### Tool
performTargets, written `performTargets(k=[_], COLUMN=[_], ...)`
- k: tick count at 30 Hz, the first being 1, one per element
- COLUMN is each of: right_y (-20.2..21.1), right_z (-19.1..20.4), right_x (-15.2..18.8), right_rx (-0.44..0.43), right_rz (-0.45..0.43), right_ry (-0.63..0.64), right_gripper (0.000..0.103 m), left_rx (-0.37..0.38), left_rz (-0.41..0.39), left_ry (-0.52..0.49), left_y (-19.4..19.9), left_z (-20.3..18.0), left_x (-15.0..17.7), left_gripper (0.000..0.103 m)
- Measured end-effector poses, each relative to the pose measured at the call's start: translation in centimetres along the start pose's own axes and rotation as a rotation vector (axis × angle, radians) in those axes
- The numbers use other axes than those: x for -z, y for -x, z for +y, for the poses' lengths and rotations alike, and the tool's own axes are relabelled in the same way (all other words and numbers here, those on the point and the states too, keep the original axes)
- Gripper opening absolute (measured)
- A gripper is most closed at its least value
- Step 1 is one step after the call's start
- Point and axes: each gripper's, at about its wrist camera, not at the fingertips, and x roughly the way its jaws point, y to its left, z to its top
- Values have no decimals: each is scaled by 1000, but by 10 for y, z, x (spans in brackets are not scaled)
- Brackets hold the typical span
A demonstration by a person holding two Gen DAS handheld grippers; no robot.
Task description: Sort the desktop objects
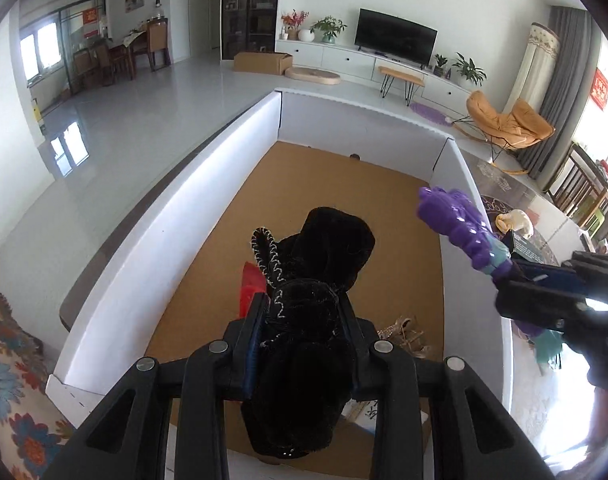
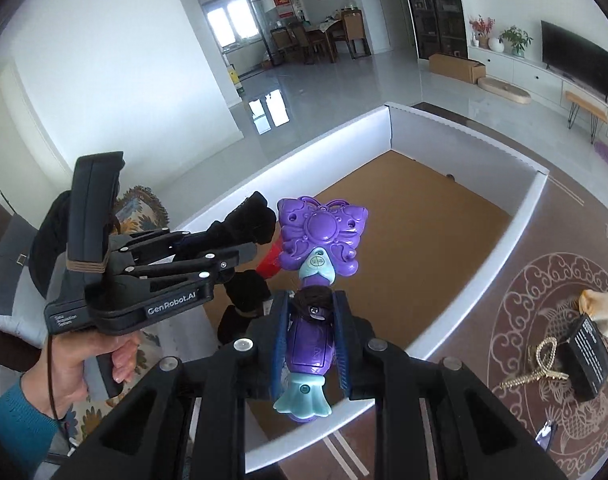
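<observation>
Left wrist: a black plush (image 1: 316,280) is clamped in the left gripper (image 1: 304,320) above the box (image 1: 143,240), where a red item (image 1: 251,288) and a gold clip (image 1: 404,334) already lie.

Right wrist: a purple wand (image 2: 318,264) is clamped in the right gripper (image 2: 310,328) over the box rim; a clip (image 2: 540,364), black case (image 2: 588,356) and shell (image 2: 602,312) are left on the table (image 2: 484,280).

Floor (image 1: 151,120): pale glossy tiles, mirroring the window light.
Television (image 1: 396,40): dark, on a long white cabinet (image 1: 344,56).
Left of television: potted plants (image 1: 328,28), tall dark shelf (image 1: 251,4).
Right of television: orange chair (image 1: 508,124), grey curtain (image 1: 560,80).
Far left of television: dining table (image 1: 131,46), bright windows (image 1: 39,52).
</observation>
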Motion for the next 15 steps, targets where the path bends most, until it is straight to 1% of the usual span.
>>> performTargets(k=[4, 5, 7, 8, 9, 10, 11, 12, 15], right_y=[-45, -54, -72, -78, -82, -82, -78, -71, -39], right_z=[-1, -3, -11, -15, -21, -26, -32, -37, -49], right_x=[-5, -6, -4, -3, -1, 2, 4, 7, 15], right_rx=[57, 64, 57, 50, 42, 37, 32, 14, -6], right_rz=[37, 50, 99, 115, 125, 122, 104, 74, -40], right_ry=[9, 10, -1, -13, -23, -35, -50, -65, -87], right_gripper=[22, 22, 23, 24, 29, 32, 44, 55, 73], left_rx=[31, 29, 12, -3, -19, -35, -48, -57, -53], left_rz=[39, 56, 88, 93, 91, 80, 61, 36, -17], left_ry=[-7, -15, -35, -47, -56, -62, -67, -72, -87], left_y=[-15, -19, -26, -28, -26, -25, -21, -16, -3], left_z=[-8, -11, -18, -21, -25, -29, -32, -36, -50], left_x=[7, 10, 14, 15, 18, 19, 22, 23, 24], left_gripper=[33, 36, 38, 43, 54, 62, 73, 78, 78])
